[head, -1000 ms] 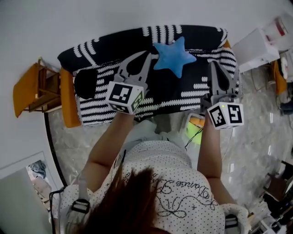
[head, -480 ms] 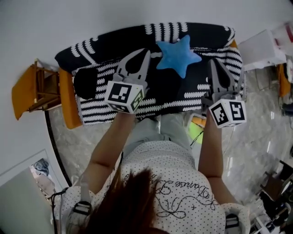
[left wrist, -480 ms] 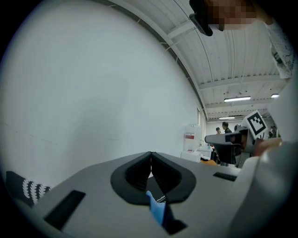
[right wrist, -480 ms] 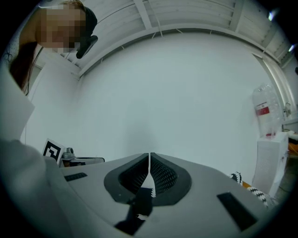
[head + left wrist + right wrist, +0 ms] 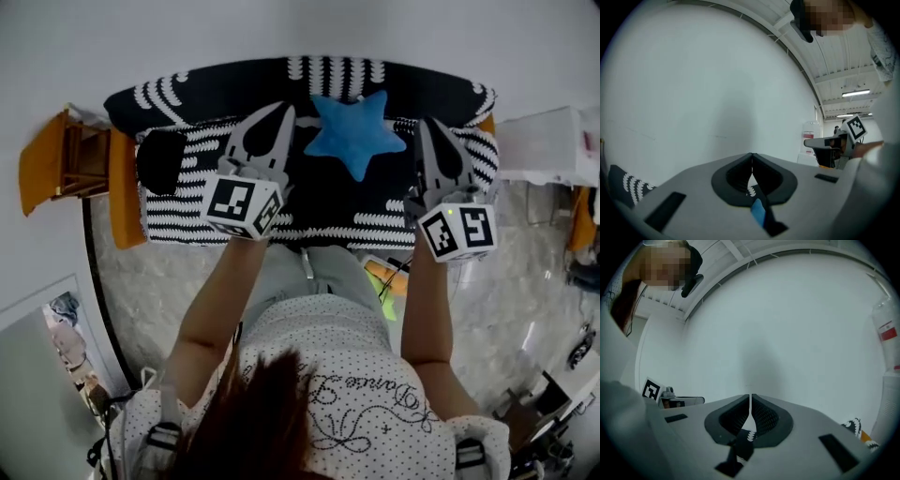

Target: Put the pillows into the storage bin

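Our left tongs (image 5: 752,157) are clenched tip to tip on nothing, and our right tongs (image 5: 750,397) are closed to a hairline slit, equally empty; each gripper view sets them against a bare white wall (image 5: 708,84). Those views show only a blue sliver and scraps of stripe low down. Only the head view shows where the pillows are: the blue star pillow (image 5: 354,133) lies on the black-and-white striped cover (image 5: 187,214) between the two tongs, and a black pillow (image 5: 159,161) lies at the cover's left end.
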`<state>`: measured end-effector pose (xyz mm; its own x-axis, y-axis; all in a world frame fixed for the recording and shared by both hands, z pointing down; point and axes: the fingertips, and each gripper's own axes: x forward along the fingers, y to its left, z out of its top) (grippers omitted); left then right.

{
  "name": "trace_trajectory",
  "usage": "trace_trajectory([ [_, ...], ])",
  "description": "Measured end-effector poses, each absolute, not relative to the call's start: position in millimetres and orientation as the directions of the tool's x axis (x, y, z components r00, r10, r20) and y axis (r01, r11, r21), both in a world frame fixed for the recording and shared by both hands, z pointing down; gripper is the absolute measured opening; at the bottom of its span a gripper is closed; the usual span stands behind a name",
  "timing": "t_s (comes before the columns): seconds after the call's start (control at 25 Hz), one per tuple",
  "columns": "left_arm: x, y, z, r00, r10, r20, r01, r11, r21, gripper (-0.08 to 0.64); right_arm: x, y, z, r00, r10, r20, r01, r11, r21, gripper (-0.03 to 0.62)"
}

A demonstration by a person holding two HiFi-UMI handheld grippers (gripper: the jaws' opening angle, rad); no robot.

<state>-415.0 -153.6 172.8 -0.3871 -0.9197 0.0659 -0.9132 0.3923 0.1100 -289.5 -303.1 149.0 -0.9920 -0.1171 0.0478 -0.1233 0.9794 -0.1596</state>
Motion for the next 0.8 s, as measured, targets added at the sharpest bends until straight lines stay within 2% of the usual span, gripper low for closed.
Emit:
trace_trajectory([
  [0.2,-426.3,-184.1,199.4,-0.447,-0.888,0.104,-0.882,0.458,0.116,0.005,-311.4,-347.2,199.0,-0.99,-0.051,0.128,-0.077,0.975,-0.208,0.038],
  [0.52,-459.6,-209.8,259.6,-0.503,-0.845,0.182,-0.83,0.531,0.17,0.005,-347.9,-404.0,286.0,-0.969,-0.046,0.241,-0.114,0.955,-0.273,0.073],
  [0.8,-481.2,-224.1,311.4,-0.516,-0.831,0.207,-0.811,0.552,0.196,0.005,-369.6,-435.3,387.3,-0.94,-0.056,0.337,-0.187,0.91,-0.371,0.168],
])
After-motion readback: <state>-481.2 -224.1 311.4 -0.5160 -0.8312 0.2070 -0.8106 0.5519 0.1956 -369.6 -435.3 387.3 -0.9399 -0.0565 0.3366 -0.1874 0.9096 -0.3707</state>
